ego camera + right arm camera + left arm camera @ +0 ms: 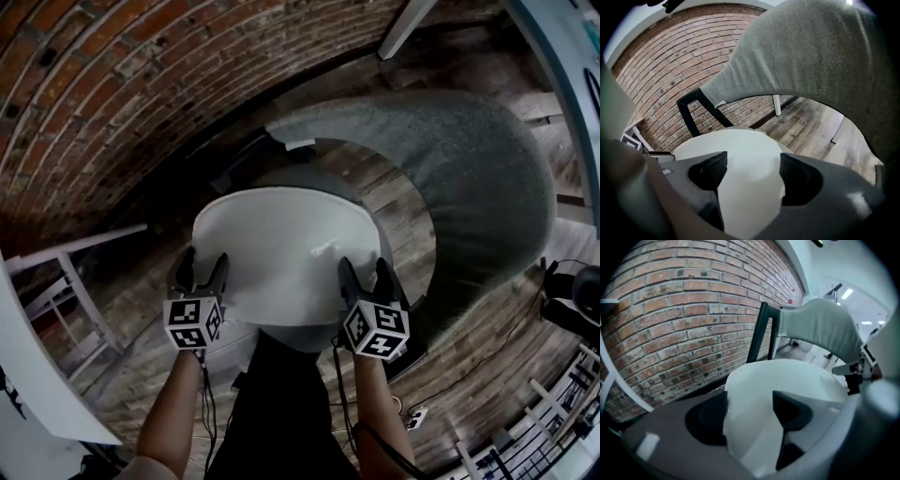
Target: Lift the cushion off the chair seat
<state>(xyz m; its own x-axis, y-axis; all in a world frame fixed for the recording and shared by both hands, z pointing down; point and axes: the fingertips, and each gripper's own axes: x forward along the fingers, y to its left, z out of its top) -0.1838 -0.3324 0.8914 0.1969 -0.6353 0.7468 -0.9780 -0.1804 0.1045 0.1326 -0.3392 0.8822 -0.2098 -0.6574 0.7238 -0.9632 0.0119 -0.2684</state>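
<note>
- Cushion (281, 253) lies flat on the chair (487, 187), covering nearly all of the seat (298, 339). Only a grey strip of the seat shows at the near edge.
- The left gripper (202, 267) and right gripper (366, 277) sit at the cushion's near rim, 1 toward each side and well apart. This is probably so the lift stays level and the cushion does not sag to 1 side.
- Each claw is spread, with the cushion's edge between its 2 jaws. Neither one pinches it yet.
- Both grippers slant down onto the rim, which seems suited to gathering the soft edge.
- The cushion is white, smooth and rounded, with a small crease toward its right. It looks light and likely to droop once raised.
</note>
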